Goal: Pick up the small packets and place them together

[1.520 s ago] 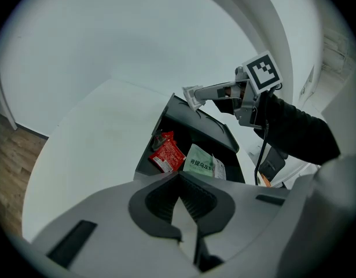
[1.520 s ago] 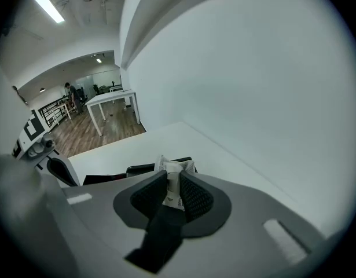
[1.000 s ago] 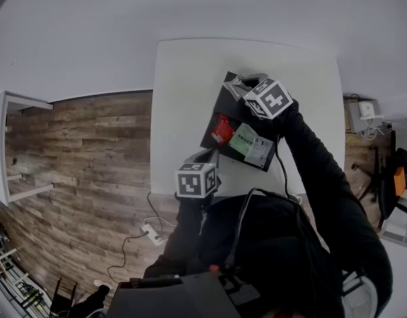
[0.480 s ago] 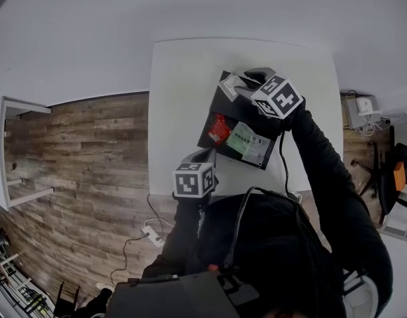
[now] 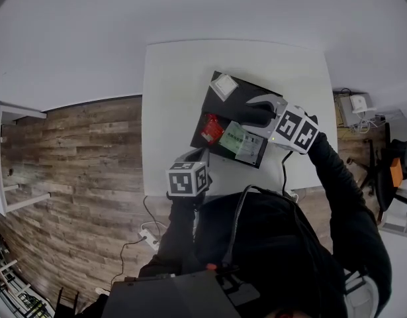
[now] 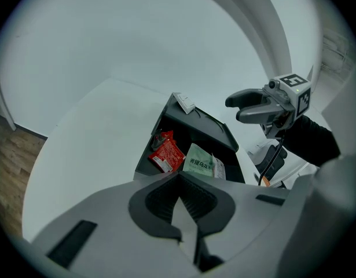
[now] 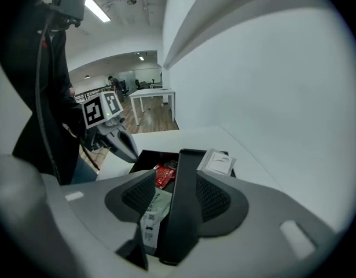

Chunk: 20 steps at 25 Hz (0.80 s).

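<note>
Small packets, all in the black tray (image 5: 237, 97):
- Red packet (image 5: 209, 128): at the tray's 9 o'clock.
- Green packet (image 5: 234, 138): just beside the red one, at 6 o'clock.
- White packet (image 5: 224, 85): apart from the others, on the 11 o'clock corner.

Your right gripper (image 5: 255, 114): at the tray's 3 o'clock, jaws wide apart astride the tray's wall, gripping nothing.

Your left gripper (image 5: 192, 156): off the tray at 7 o'clock, over the white table (image 5: 170, 78) edge, jaws closed together, empty.
</note>
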Available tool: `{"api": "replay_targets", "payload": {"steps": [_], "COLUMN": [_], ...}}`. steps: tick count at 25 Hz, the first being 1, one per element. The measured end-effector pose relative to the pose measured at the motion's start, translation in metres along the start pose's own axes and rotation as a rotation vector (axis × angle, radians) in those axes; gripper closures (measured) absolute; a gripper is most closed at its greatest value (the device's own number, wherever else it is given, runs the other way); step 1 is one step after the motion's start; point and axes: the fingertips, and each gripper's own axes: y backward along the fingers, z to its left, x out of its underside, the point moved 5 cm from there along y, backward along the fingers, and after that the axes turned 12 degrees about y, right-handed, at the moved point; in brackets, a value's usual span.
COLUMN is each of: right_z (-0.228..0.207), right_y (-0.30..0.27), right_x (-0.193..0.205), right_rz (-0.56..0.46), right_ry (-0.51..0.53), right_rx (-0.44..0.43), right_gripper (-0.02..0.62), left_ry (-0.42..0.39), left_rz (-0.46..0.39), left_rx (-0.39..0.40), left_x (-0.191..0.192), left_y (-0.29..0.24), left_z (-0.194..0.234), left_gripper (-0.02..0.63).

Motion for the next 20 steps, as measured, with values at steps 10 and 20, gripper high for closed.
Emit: {"api": "replay_targets", "payload": {"steps": [10, 20], "right_z": [0.066, 0.087], "right_y": [-0.018, -0.041], "right_x": [0.032, 0.057], "right_rz": [0.125, 0.24], "right_ry": [0.026, -0.021], "right_rx": [-0.126, -0.161], "right_gripper": [0.4, 0.384], "left_ry": [-0.005, -0.001], "left_rz": [-0.003, -0.003], "left_rx": [-0.02, -0.009], "left_x": [0.0, -0.002], "left_y": [0.0, -0.002], "left_z": [-0.001, 0.0], "left_gripper": [0.604, 0.604]}}
